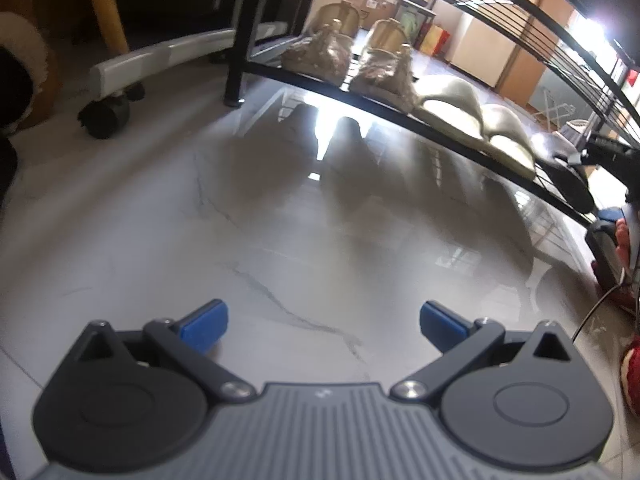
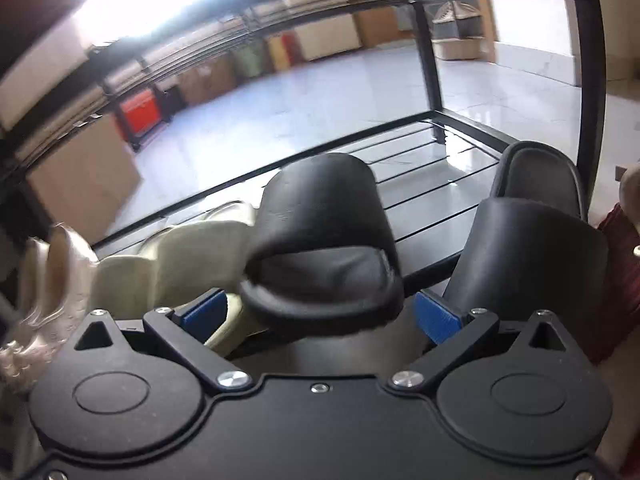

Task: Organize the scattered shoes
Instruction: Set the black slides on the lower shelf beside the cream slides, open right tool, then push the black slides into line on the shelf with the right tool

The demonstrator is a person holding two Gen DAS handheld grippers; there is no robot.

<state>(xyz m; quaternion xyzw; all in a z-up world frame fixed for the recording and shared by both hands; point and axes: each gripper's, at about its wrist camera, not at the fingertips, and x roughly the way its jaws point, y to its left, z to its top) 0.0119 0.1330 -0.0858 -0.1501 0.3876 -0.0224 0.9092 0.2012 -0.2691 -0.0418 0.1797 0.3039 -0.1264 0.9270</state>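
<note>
My left gripper is open and empty, low over the marble floor in front of the black shoe rack. On the rack's bottom shelf stand a pair of glittery gold shoes, a pair of cream slippers and a black slipper. In the right wrist view my right gripper is open, its blue pads either side of the heel of a black slipper at the shelf's front edge. A second black slipper lies on the shelf to its right, cream slippers to its left.
A white wheeled base and a yellow pole stand left of the rack. Red fabric lies at the right edge. Cardboard boxes and a red box stand beyond the rack.
</note>
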